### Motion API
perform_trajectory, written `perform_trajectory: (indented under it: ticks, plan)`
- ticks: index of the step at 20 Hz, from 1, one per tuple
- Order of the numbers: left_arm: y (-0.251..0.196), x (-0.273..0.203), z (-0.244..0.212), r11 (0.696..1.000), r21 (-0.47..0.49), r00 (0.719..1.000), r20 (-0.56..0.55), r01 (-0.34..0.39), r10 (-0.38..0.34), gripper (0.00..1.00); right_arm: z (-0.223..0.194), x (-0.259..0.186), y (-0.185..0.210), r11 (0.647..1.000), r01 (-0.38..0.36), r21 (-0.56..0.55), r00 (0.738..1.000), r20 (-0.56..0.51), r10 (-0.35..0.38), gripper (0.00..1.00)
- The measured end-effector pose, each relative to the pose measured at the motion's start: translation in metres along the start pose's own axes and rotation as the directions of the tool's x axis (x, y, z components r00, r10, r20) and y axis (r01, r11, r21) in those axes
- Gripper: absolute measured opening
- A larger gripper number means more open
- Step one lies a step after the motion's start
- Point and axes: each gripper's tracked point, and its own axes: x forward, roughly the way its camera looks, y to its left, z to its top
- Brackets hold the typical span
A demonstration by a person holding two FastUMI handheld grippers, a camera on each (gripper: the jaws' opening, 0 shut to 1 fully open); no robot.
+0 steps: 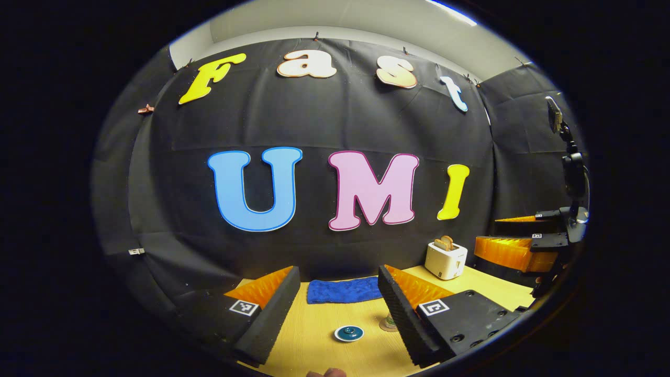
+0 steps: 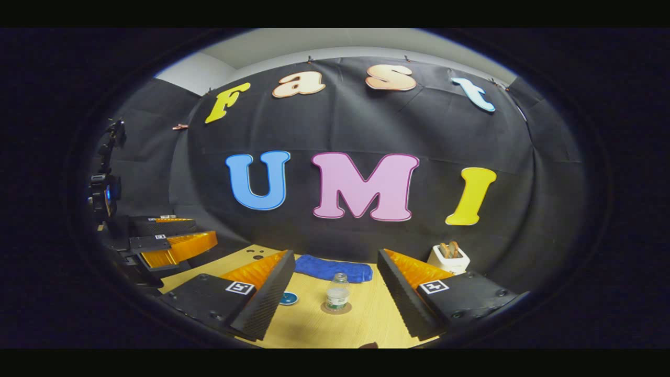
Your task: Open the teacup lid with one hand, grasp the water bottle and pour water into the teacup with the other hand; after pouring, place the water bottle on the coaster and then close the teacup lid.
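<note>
Left gripper (image 1: 335,306) hovering above tabletop (image 1: 314,345), fingers spread wide, grasping nothing. Right gripper (image 2: 335,296) likewise spread, empty. Water bottle (image 2: 337,293) standing upright on coaster (image 2: 335,308) mid-tabletop. Teacup lid (image 1: 349,333) sitting beside it. Blue cloth (image 2: 333,269) lying along far edge, toaster (image 2: 449,258) occupying far right corner.

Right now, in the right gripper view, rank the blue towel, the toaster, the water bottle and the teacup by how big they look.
1. blue towel
2. toaster
3. water bottle, nearer the camera, so close to the toaster
4. teacup, partly hidden behind a finger

No readable text: water bottle (image 2: 337,297) label too small; square black-and-white markers on gripper fingers.
</note>
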Motion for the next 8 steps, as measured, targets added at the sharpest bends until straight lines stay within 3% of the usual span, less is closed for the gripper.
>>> perform_trajectory:
  ticks: [8]
  plan:
    - [0.004,0.004,0.008,0.999,0.018,0.999,0.028,0.031,-0.032,0.95,0.011,0.004,0.012,1.000,0.008,-0.003,1.000,0.011,-0.008,0.98]
